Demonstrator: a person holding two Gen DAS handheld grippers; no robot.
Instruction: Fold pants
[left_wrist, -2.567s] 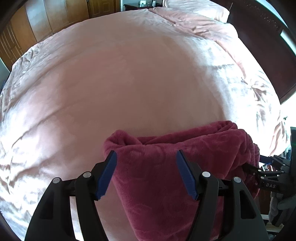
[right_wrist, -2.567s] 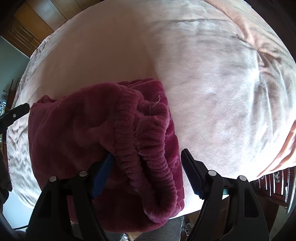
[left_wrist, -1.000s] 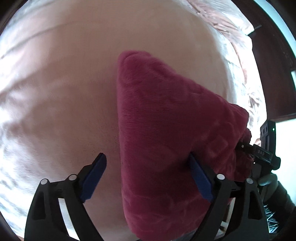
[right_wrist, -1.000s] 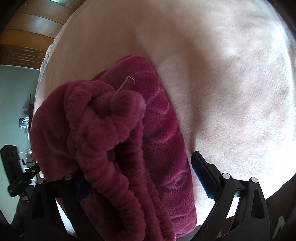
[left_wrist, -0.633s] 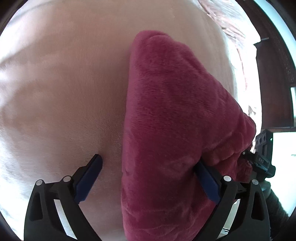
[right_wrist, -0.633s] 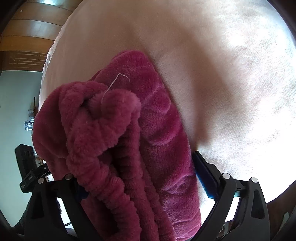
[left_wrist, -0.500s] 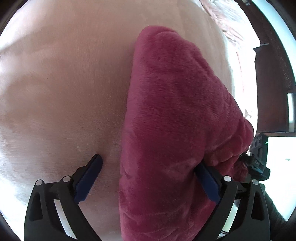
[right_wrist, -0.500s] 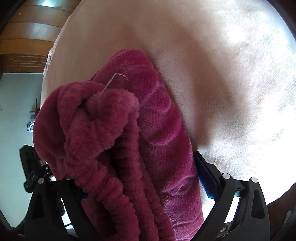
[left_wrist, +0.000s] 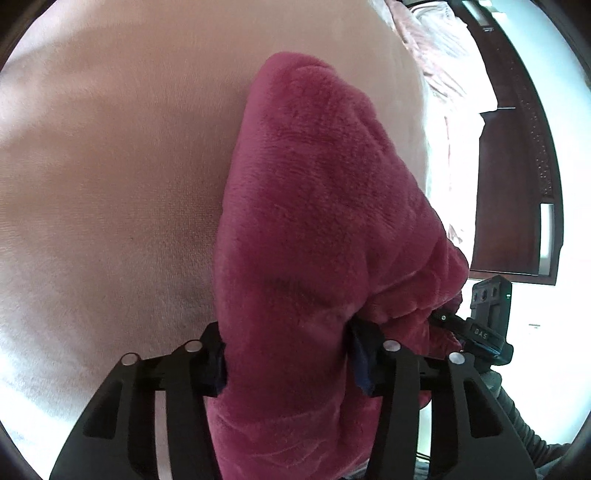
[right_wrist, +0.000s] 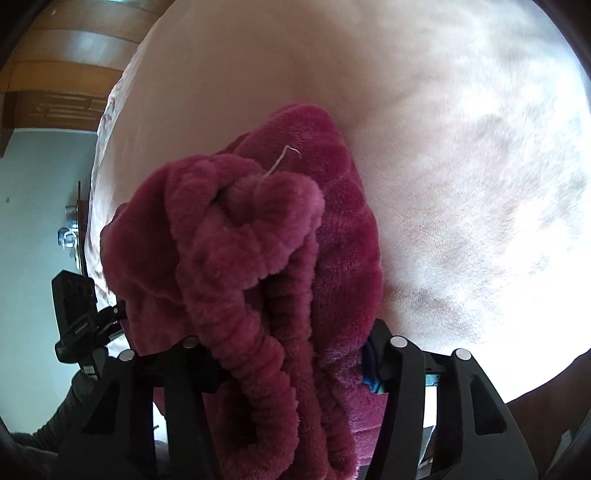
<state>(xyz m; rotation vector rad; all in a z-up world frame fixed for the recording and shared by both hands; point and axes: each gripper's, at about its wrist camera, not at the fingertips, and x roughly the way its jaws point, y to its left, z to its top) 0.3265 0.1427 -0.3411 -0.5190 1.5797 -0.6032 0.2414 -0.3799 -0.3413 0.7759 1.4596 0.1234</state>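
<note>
Since half a second earlier, you had closed both grippers in on the pants: the blue pads that stood wide on either side of the fabric were now pressed into it. Taking the pink bedspread (left_wrist: 110, 192) as the landmark, and going from left to right, your left gripper (left_wrist: 288, 363) sat at the near edge of the bedspread with its jaws clamped on a thick fold of the maroon fleece pants (left_wrist: 317, 221), the pile bulging out above and below the pads. The pants rose from that grip as a folded bundle, whose far rounded end reached toward the middle of the bedspread. Further right along the same near edge, your right gripper (right_wrist: 291, 356) had its jaws shut on the gathered elastic waistband (right_wrist: 236, 236) end of the pants (right_wrist: 343, 206), with the ribbed band looped and bunched in front of the fingers and a loose pale thread (right_wrist: 282, 158) sticking up from it. In the left wrist view the right gripper (left_wrist: 476, 328) showed at the right end of the bundle, touching the fabric. Wooden cabinets (right_wrist: 66, 66) stood beyond the bedspread's far left side.
</note>
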